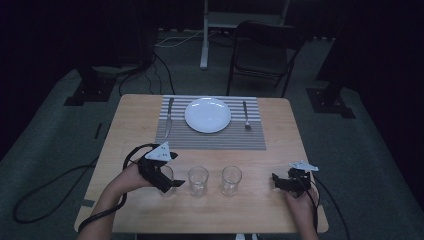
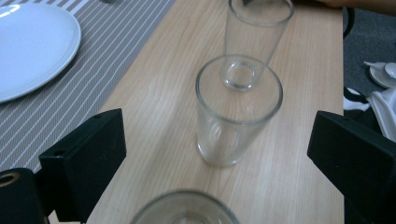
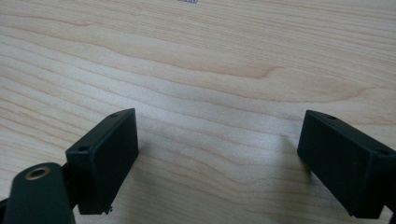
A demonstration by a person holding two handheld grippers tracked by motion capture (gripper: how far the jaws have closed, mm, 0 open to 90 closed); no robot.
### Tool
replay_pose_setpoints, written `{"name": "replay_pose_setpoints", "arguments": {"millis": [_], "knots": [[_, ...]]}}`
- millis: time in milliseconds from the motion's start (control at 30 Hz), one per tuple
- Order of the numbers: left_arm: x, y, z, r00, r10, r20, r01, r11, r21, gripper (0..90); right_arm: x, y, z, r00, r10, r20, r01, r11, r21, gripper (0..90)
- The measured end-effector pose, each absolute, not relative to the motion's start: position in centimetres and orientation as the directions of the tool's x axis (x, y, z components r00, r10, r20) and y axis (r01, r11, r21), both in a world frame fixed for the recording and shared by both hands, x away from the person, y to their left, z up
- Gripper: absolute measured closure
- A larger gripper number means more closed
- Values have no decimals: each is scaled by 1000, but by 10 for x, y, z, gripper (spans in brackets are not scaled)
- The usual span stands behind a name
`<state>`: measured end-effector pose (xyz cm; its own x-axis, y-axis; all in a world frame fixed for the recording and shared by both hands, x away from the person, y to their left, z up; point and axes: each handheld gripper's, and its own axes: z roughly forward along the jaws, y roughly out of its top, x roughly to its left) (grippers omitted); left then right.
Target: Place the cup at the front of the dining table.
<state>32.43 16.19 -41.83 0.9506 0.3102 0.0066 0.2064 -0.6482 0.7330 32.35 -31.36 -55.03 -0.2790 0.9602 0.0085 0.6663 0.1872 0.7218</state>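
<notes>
The left gripper [image 1: 172, 183] hangs with jaws spread wide at the nearest glass [image 2: 184, 208] of three upright in a row along the table [image 1: 260, 210] (none gripped), while the right gripper [image 1: 280, 181] rests released over bare wood.

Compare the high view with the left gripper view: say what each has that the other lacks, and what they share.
High view alone: knife, fork, chair, both hands and the right gripper resting on the table.
Left gripper view alone: white cloth and small dishes on the floor beside the table, and the open jaws close up.
Shared: three glasses in a row, plate, striped mat, and the left gripper at the nearest glass.
</notes>
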Motion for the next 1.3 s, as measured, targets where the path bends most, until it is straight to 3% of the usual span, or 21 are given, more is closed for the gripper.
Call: {"name": "replay_pose_setpoints", "arguments": {"millis": [1300], "knots": [[338,61,-420,988,152,-13,121,-726,677,50,323,-314,-550,-278,961,9,666,185,722,123]]}}
